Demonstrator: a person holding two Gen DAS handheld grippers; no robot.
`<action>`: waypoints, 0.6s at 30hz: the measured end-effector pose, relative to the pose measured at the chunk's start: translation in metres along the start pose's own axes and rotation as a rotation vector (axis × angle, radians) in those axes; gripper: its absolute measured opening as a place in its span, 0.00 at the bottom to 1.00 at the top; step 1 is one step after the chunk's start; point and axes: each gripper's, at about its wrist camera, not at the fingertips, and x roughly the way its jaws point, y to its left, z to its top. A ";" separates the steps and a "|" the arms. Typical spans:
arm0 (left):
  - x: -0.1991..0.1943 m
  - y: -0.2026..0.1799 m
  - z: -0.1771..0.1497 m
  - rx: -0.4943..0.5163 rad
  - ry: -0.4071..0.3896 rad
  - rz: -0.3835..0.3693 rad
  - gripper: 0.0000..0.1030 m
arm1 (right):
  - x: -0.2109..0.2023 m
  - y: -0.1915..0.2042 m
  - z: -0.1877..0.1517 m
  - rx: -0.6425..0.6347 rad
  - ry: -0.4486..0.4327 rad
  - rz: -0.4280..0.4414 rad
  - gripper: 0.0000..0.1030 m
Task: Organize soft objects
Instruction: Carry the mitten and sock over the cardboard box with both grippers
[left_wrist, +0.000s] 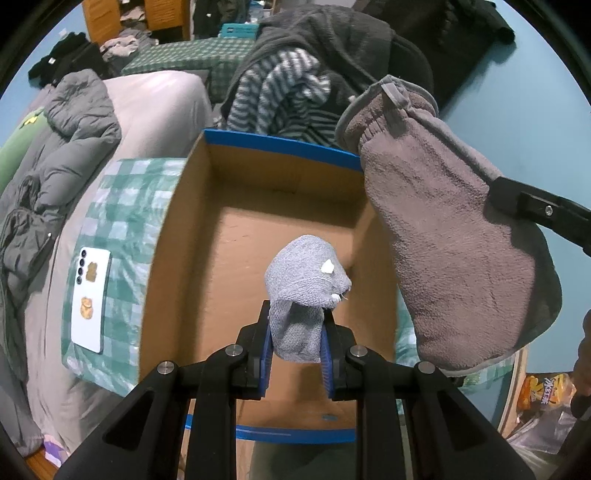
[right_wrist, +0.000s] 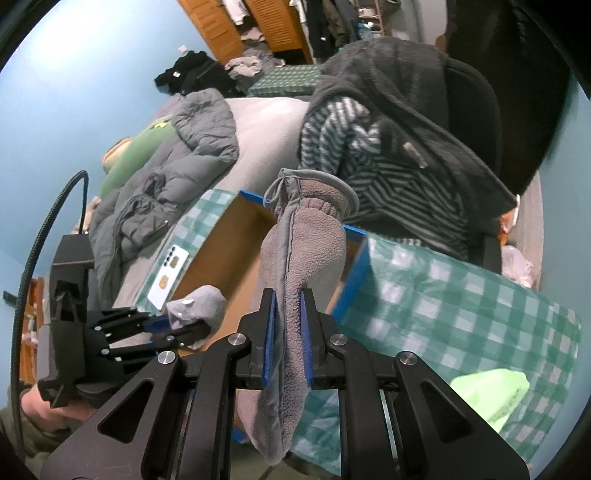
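Observation:
My left gripper (left_wrist: 297, 325) is shut on a rolled light-grey sock (left_wrist: 306, 280), which hangs over the inside of an open cardboard box (left_wrist: 258, 221) with blue-taped rims. My right gripper (right_wrist: 288, 306) is shut on a brown-grey fleece mitten (right_wrist: 306, 243) with a grey cuff and loop. In the left wrist view the mitten (left_wrist: 450, 236) hangs at the box's right side, with a black finger of the right gripper (left_wrist: 535, 206) against it. In the right wrist view the left gripper (right_wrist: 181, 328) with the sock (right_wrist: 199, 301) is at lower left, over the box (right_wrist: 221, 251).
The box stands on a green checked cloth (left_wrist: 122, 206) over a bed. A white phone (left_wrist: 90, 299) lies left of the box. A grey puffer jacket (left_wrist: 59, 147) lies further left. Striped and dark fleece clothes (left_wrist: 291, 88) are piled behind the box. A light green item (right_wrist: 495, 391) lies on the cloth.

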 end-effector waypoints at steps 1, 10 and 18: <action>0.002 0.005 0.000 -0.006 0.004 0.002 0.21 | 0.005 0.005 0.002 -0.004 0.005 0.002 0.12; 0.022 0.032 0.001 -0.022 0.034 0.010 0.21 | 0.048 0.030 0.011 -0.038 0.065 0.002 0.12; 0.043 0.039 0.006 -0.011 0.057 0.009 0.21 | 0.088 0.036 0.009 -0.052 0.127 -0.026 0.12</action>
